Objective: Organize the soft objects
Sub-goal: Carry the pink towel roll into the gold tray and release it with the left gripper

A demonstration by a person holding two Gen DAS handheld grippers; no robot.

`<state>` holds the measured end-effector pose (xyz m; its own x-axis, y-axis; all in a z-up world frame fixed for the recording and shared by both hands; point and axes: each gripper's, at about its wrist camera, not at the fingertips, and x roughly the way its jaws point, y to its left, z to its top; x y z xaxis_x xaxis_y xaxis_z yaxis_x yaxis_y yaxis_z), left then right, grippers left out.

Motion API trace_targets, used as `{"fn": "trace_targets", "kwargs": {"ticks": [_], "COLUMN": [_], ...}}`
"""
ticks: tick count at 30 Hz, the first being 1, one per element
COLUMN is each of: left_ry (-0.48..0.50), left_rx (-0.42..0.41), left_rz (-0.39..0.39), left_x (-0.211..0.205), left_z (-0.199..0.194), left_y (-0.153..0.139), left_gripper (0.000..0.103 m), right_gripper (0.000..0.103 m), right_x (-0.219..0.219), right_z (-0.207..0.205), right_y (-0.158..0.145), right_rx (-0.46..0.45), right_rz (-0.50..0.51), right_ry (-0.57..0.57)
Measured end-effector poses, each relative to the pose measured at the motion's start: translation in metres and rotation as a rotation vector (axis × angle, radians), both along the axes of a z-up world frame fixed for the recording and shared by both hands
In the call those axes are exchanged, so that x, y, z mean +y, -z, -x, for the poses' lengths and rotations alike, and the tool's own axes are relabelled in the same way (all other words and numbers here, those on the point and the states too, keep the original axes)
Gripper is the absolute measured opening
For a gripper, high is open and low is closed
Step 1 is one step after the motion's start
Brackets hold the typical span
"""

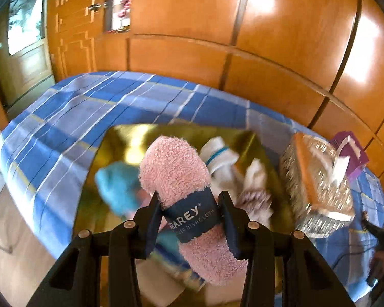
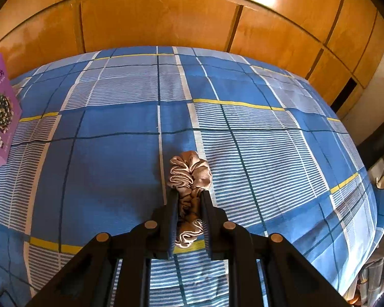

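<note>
Left wrist view is showing me my left gripper (image 1: 190, 217) gripping a rolled pink dishcloth (image 1: 184, 192). Its jaws are pressing on the dark paper band around the roll, so the cloth is staying rolled up while I am carrying it. I am holding it over a shiny gold tray (image 1: 120, 138) that is lying on the bed (image 1: 64, 117). I am using the tray as my landmark. On the tray, behind the pink roll, a blue cloth (image 1: 117, 184) is lying to one side, and white and pale cloths (image 1: 222, 158) are lying to the other. Just beside the tray, a woven basket (image 1: 317, 184) is standing on the bed, with a purple box (image 1: 350, 151) past it. I think the soft things are being gathered on the tray, so the dishcloth probably belongs there too.

My right gripper (image 2: 190, 204) is pinching a tan satin scrunchie (image 2: 189, 171) tight. The scrunchie is hanging just over bare bedcover, away from the tray, which this view is not showing. I am guessing it is waiting its turn.
</note>
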<state>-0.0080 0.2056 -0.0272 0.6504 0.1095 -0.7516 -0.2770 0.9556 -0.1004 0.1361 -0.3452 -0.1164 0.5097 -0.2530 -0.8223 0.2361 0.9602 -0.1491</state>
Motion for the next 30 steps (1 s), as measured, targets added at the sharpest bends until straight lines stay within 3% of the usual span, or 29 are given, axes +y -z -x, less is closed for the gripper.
{"fn": "trace_targets", "kwargs": {"ticks": [6,14,30], "left_ry": [0.012,0.04,0.016], "left_rx": [0.007,0.012,-0.015], "left_rz": [-0.077,-0.179,-0.171], "left_x": [-0.008,-0.027,-0.026], "left_z": [0.02,0.01,0.008], "left_y": [0.019,0.035,0.023], "left_gripper": [0.045,0.048,0.058], "right_gripper": [0.016,0.016,0.016], "right_x": [0.009,0.01,0.007], "right_z": [0.001,0.007,0.007], "right_y": [0.002,0.004,0.002], "right_rx": [-0.01,-0.053,-0.057], "right_rz": [0.056,0.056,0.029], "right_ry": [0.03,0.043,0.056]}}
